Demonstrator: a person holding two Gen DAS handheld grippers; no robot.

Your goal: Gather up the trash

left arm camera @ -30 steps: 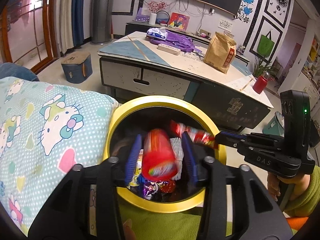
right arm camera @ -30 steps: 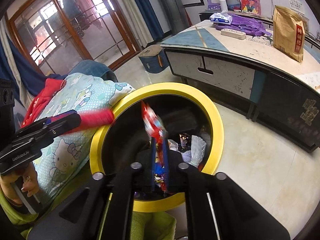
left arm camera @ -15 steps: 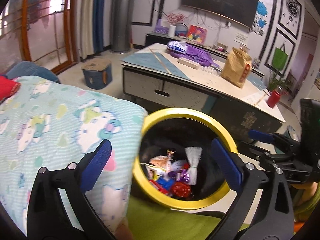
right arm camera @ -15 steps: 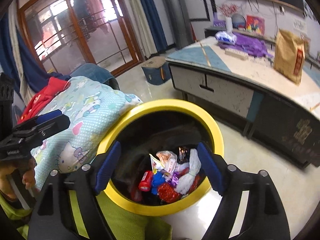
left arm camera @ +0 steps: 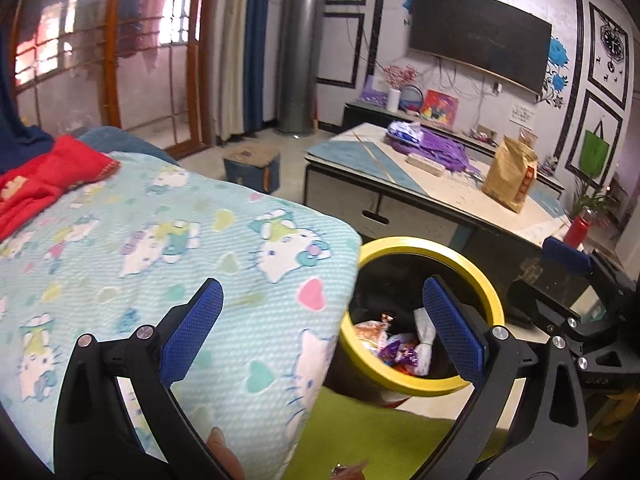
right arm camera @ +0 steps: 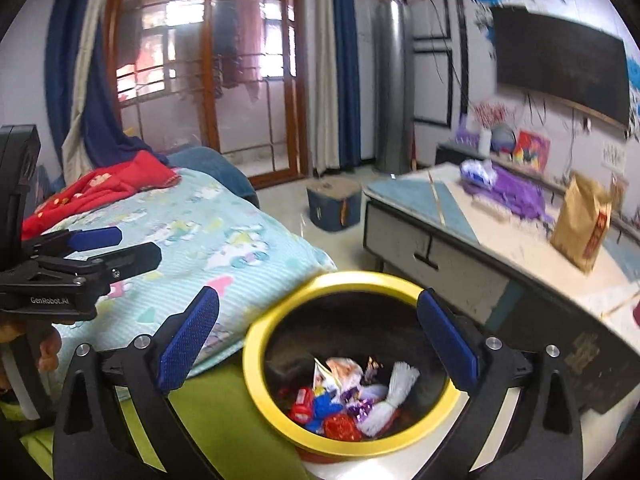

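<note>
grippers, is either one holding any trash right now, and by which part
Nothing is held. Left gripper and right gripper both have open, empty jaws; the wrappers lie in the yellow-rimmed bin.

Glossy yellow bin rim (right arm camera: 256, 376), crinkly foil wrappers (right arm camera: 340, 426), woven cotton blanket (left arm camera: 160, 248), brown paper bag (left arm camera: 510, 178).

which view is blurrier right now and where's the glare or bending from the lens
Right wrist view: motion blur smears the brown paper bag and the yellow-rimmed black trash bin; the window panes blow out white. Left wrist view: sharper, wrappers in the bin read clearly; the fisheye bows the wooden door frame and darkens the corners.
</note>
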